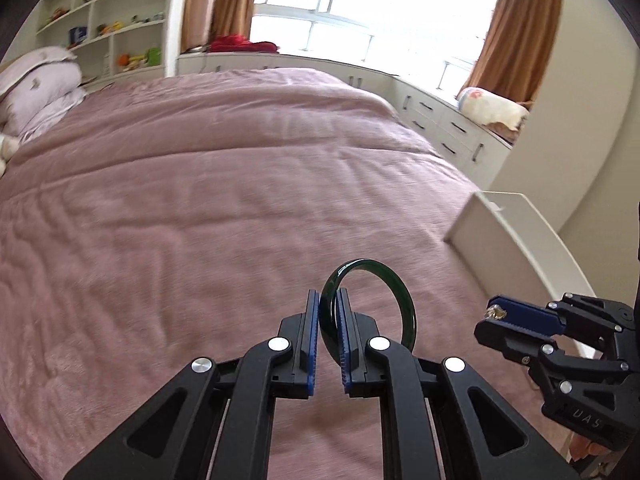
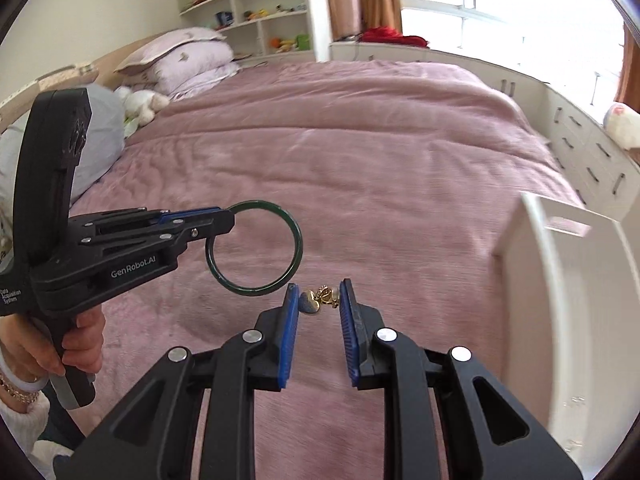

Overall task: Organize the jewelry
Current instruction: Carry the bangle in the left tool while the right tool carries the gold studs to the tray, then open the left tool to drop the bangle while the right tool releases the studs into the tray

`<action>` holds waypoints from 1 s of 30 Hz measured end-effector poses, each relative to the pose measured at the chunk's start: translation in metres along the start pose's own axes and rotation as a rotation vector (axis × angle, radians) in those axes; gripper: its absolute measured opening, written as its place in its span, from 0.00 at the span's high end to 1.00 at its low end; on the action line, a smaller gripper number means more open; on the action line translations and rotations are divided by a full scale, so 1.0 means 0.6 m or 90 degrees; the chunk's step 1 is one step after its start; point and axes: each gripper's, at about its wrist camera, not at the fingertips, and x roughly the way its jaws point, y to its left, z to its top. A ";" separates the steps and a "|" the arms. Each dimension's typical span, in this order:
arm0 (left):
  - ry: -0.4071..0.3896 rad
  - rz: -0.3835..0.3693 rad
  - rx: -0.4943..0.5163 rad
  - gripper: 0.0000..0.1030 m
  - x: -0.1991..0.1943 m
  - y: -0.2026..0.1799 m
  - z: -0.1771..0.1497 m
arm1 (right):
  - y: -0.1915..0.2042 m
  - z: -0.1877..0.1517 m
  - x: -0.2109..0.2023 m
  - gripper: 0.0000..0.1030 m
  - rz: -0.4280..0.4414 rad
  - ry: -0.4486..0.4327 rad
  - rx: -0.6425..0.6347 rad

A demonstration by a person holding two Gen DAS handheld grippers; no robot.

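Black linkage arms and blue ribbed pads of the left gripper (image 1: 329, 300) are filling the foreground of the left wrist view, the fingers pressing narrowly on the rim of a dark green bangle (image 1: 370, 304), which is standing upright above a pink bedspread (image 1: 200, 200). Seen from the right wrist view, the same bangle (image 2: 256, 246) is hanging clear of the bedspread (image 2: 360, 160), and a hand (image 2: 80, 344) is gripping the handle of the left gripper (image 2: 224, 220). Between the tips of the right gripper (image 2: 320, 300), a gold heart-shaped pendant piece (image 2: 318, 300) is being held with the jaws partly apart; the right gripper (image 1: 496, 314) is lying just beside a white open box (image 1: 516, 240). Lilac pillows (image 2: 188, 60) are lying at the head of the bed.
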 end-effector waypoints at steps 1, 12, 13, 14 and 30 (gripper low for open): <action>-0.002 -0.009 0.012 0.87 0.003 -0.021 0.004 | -0.020 -0.003 -0.019 0.79 -0.012 -0.010 0.011; -0.024 -0.152 0.163 0.86 0.032 -0.302 0.056 | -0.241 -0.092 -0.176 0.79 -0.158 -0.064 0.167; -0.026 -0.159 0.173 0.86 0.035 -0.323 0.059 | -0.259 -0.104 -0.185 0.79 -0.167 -0.063 0.181; -0.025 -0.168 0.178 0.86 0.038 -0.339 0.060 | -0.271 -0.113 -0.190 0.79 -0.171 -0.061 0.189; 0.007 -0.175 0.248 0.82 0.103 -0.435 0.030 | -0.318 -0.178 -0.176 0.78 -0.205 -0.012 0.200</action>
